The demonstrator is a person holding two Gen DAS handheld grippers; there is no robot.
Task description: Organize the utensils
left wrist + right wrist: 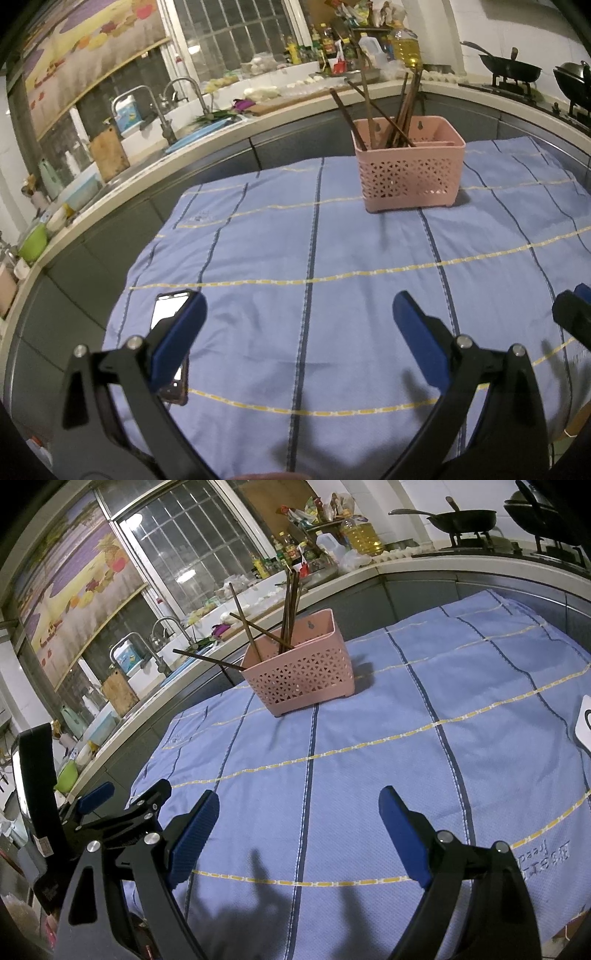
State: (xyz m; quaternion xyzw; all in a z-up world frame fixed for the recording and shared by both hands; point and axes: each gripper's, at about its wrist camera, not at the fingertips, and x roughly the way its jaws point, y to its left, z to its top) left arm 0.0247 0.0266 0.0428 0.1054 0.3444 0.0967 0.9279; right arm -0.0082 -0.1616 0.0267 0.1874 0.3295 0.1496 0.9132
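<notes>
Blue-padded fingers of the left gripper (299,314) stand wide apart just above the cloth, with nothing between them. Beside it the right gripper (299,812) is spread the same way and equally empty. Both hover low over the near edge of the table, side by side and tilted down toward the far end.

Under the left gripper's left finger lies a phone (168,314) with its screen lit, flat on the blue striped tablecloth (332,258). Otherwise the cloth between the grippers and the basket is bare, apart from a white card (585,725) at its right edge.

Well ahead, near the far edge of the table, sits a pink perforated basket (412,177). Dark wooden chopsticks (373,114) stand in it in a loose bundle, leaning in all directions; in the right wrist view, one (207,659) has fallen almost level over the left rim.

They look light, stiff and thin, and probably smooth enough to roll or pivot between flat pads. I would pinch each across its upper shaft, above the rim, where there is clear space. The basket looks like light plastic that could slide or tip if a stick catches, so the other gripper may have to steady its wall. Behind it runs a cluttered kitchen counter (221,125).
</notes>
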